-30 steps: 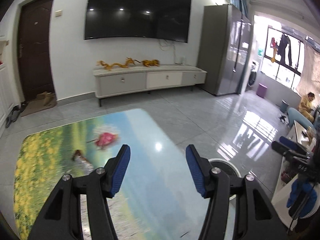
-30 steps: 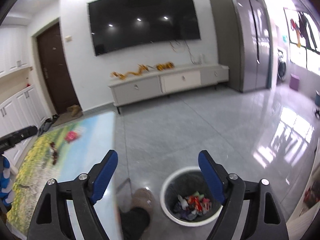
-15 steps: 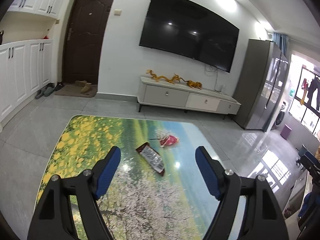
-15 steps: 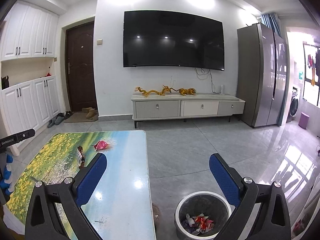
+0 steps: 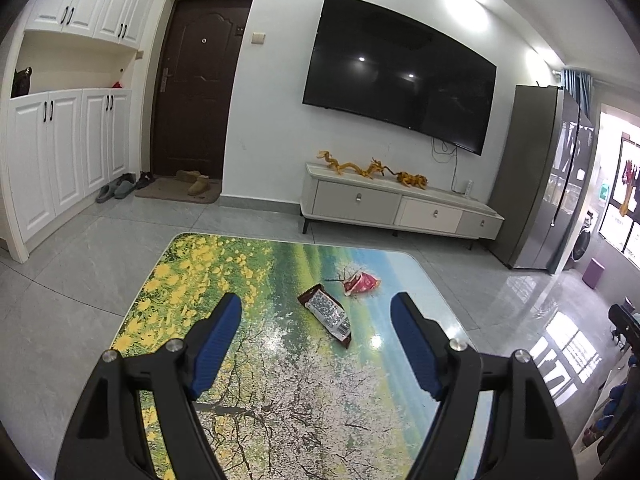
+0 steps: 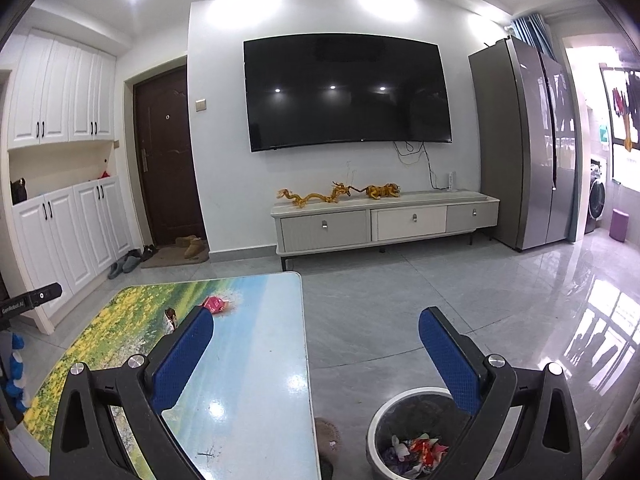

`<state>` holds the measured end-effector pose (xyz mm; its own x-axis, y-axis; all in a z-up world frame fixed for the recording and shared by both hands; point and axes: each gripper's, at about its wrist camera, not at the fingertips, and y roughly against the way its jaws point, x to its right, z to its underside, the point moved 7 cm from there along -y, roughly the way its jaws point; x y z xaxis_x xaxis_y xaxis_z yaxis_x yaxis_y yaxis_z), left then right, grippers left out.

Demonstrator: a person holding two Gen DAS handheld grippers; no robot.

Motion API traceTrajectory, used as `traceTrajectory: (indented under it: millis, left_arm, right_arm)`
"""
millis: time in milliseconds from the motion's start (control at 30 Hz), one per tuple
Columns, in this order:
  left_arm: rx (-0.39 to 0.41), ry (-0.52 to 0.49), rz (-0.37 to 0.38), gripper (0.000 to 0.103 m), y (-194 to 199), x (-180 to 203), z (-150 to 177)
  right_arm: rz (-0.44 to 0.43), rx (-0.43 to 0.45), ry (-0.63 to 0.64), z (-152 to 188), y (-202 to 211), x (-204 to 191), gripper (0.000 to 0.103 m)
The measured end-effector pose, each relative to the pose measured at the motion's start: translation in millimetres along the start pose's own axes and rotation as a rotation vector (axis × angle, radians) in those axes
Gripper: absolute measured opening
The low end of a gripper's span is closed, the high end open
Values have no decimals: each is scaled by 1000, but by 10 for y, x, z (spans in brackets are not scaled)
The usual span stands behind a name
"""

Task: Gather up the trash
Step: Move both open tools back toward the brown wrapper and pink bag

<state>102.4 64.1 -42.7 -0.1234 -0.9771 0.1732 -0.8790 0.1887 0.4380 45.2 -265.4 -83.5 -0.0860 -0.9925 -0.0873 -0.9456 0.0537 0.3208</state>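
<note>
Dark brown wrapper (image 5: pixel 325 313), flat, glossy, with a white speckled panel, lies on the table (image 5: pixel 256 380); crumpled red wrapper (image 5: pixel 360 282) just beyond it. My left gripper (image 5: pixel 316 340) hangs short of the brown one, jaws just widened, spread, nothing between. My right gripper (image 6: pixel 316 354) just widened too, empty, above the round bin (image 6: pixel 378 420) of scraps beside the table.
</note>
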Motion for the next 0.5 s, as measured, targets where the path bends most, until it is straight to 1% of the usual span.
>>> traceTrajectory:
  millis: [100, 200, 333, 433, 500]
  left_arm:
    - [-11, -10, -2, 76, 46, 20, 37]
    - [-28, -17, -1, 76, 83, 29, 62]
    - [-54, -31, 41, 76, 115, 90, 105]
    - [-54, -49, 66, 76, 146, 118, 130]
    - [-48, -57, 69, 76, 169, 114, 146]
  right_arm:
    - [-21, 7, -15, 34, -16, -3, 103]
    - [-55, -17, -15, 89, -48, -89, 103]
    - [-66, -42, 21, 117, -35, -225, 103]
    - [-64, -50, 31, 107, -9, -295, 103]
    - [-65, -61, 38, 98, 1, -352, 103]
